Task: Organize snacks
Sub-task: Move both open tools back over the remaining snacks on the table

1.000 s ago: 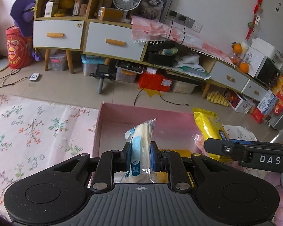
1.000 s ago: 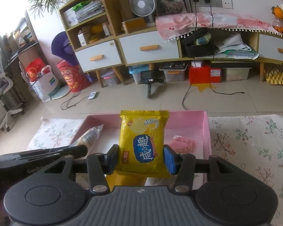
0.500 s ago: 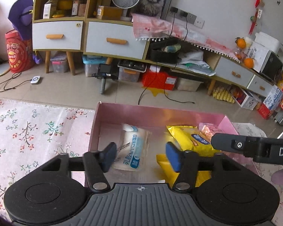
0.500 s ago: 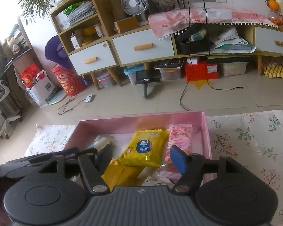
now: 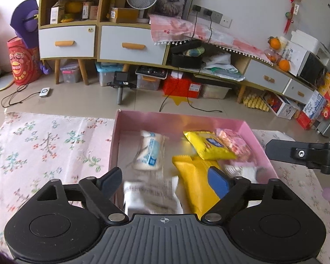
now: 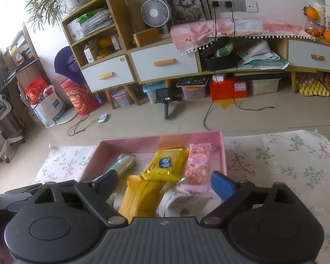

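Both of my tongs have just been opening and nothing sits between the pads of either one. My left gripper hangs spread wide over the near end of the shallow pink cardboard tray, and my right gripper hangs likewise released over the same tray from the other side.

The white-and-blue wrapped snack pack lies loose on the tray floor toward its left wall, clear of my left pads. The small yellow biscuit packet with a blue label lies flat in the middle of the tray, its right edge just beside the pink patterned snack bag, which runs along the right wall. Nearer to me, a long plain yellow pouch lies under the gap of my right jaws, with a crumpled white wrapper beside it.

The back strip of the tray floor is bare. The tray sits on a pale floral cloth that spreads wide and bare to the left in the left wrist view, and equally bare to the right in the right wrist view. The tray's far wall lies close to the cloth's far edge, with tiled floor beyond.
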Action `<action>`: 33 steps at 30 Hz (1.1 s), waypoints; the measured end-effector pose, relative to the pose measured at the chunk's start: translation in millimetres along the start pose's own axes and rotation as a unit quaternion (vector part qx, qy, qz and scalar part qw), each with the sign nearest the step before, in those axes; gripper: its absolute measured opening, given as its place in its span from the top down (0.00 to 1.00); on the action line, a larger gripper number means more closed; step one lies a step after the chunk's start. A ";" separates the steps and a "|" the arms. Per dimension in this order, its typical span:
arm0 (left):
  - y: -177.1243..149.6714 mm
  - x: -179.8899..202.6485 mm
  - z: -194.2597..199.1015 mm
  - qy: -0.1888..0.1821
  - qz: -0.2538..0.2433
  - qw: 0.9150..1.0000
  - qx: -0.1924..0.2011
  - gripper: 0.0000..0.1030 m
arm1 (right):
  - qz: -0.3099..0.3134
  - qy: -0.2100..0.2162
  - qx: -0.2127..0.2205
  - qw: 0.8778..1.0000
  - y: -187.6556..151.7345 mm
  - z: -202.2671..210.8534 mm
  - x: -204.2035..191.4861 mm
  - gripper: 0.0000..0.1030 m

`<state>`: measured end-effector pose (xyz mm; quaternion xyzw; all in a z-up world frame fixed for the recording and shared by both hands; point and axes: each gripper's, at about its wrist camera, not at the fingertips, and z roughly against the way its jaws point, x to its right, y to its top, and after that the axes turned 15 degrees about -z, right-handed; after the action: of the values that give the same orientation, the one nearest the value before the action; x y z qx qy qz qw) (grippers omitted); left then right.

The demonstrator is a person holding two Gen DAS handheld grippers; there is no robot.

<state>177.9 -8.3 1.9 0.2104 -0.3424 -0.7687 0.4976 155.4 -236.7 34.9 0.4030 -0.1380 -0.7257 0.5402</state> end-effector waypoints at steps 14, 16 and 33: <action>-34.6 31.1 70.7 0.008 -0.046 0.998 -0.036 0.04 | 0.033 -0.006 0.006 0.999 -51.5 62.1 -7.3 0.13; -41.8 34.5 78.5 0.011 -0.051 0.998 -0.046 0.04 | 0.033 -0.010 0.003 0.999 -60.6 67.9 -6.9 0.13; -105.7 41.5 103.5 0.057 -0.081 0.992 -0.074 0.03 | 0.084 -0.035 -0.004 0.996 -125.2 83.9 -0.2 0.13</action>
<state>26.3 15.4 -5.1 0.2440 -0.2376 -0.8163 0.4665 9.6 -208.8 8.8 0.3623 -0.1875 -0.6922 0.5954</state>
